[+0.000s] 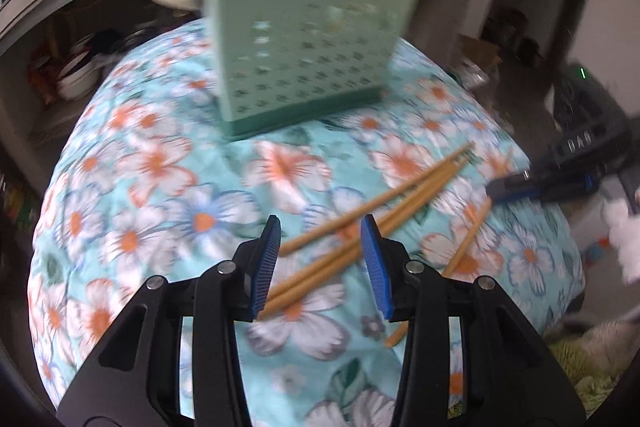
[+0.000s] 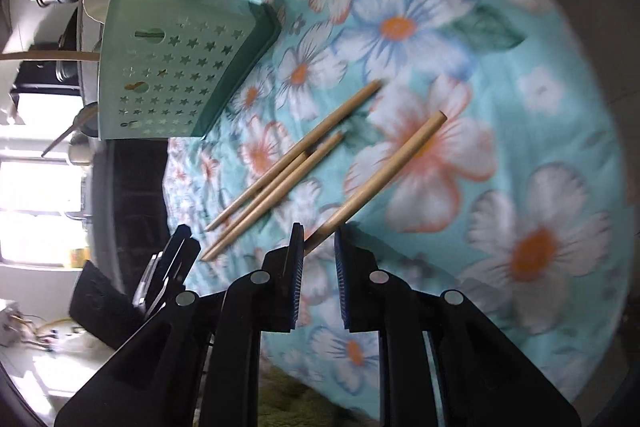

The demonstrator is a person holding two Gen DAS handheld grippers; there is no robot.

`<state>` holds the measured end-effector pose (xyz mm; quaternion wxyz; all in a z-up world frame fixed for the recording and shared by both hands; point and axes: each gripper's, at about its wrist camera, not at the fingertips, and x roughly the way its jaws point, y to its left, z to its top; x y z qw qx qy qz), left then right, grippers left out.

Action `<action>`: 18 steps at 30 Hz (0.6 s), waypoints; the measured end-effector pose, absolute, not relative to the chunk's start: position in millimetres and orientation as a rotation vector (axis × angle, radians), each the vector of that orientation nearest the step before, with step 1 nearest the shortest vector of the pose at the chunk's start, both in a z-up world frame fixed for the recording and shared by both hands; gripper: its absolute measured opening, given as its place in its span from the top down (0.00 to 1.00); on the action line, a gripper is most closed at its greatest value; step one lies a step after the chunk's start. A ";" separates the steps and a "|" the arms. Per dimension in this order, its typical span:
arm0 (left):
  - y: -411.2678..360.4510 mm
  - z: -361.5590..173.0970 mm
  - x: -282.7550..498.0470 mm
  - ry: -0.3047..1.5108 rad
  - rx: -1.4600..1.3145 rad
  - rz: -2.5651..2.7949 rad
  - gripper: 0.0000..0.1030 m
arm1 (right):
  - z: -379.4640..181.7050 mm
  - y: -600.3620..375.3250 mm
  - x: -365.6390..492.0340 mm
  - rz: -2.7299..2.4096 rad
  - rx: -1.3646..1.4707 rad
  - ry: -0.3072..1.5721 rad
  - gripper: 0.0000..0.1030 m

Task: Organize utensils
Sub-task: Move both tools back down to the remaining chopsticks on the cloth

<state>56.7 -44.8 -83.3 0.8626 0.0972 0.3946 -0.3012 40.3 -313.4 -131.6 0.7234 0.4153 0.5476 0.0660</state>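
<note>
**Grippers over loose chopsticks**

Left gripper spread wide, low over three chopsticks lying bunched on the floral cloth. Right gripper jaws parted, the near end of a single chopstick between the tips; contact unclear. Green utensil holder stands beyond on the cloth, wooden handles inside.

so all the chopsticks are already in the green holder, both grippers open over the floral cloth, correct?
Not quite. Several wooden chopsticks lie loose on the floral cloth, one apart from the rest, clearest in the right wrist view. The green holder holds other utensils. The rest stands: the left gripper and right gripper are both open over the cloth.
</note>
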 end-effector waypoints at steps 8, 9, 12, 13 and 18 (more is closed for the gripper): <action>-118.7 -91.7 19.1 0.667 0.647 -0.781 0.70 | -140.5 -331.4 24.0 0.075 0.939 1.135 0.84; -127.0 -93.6 16.0 0.646 0.693 -0.796 0.72 | -141.4 -332.2 22.6 0.072 0.946 1.123 0.84; -146.5 -100.6 10.5 0.595 0.814 -0.822 0.78 | -142.5 -328.2 19.5 0.068 0.958 1.100 0.84; -152.3 -103.7 9.1 0.580 0.851 -0.828 0.80 | -142.9 -328.1 17.6 0.068 0.963 1.091 0.84; -169.7 -114.7 7.5 0.543 0.956 -0.833 0.86 | -146.5 -330.7 12.7 0.079 0.991 1.068 0.84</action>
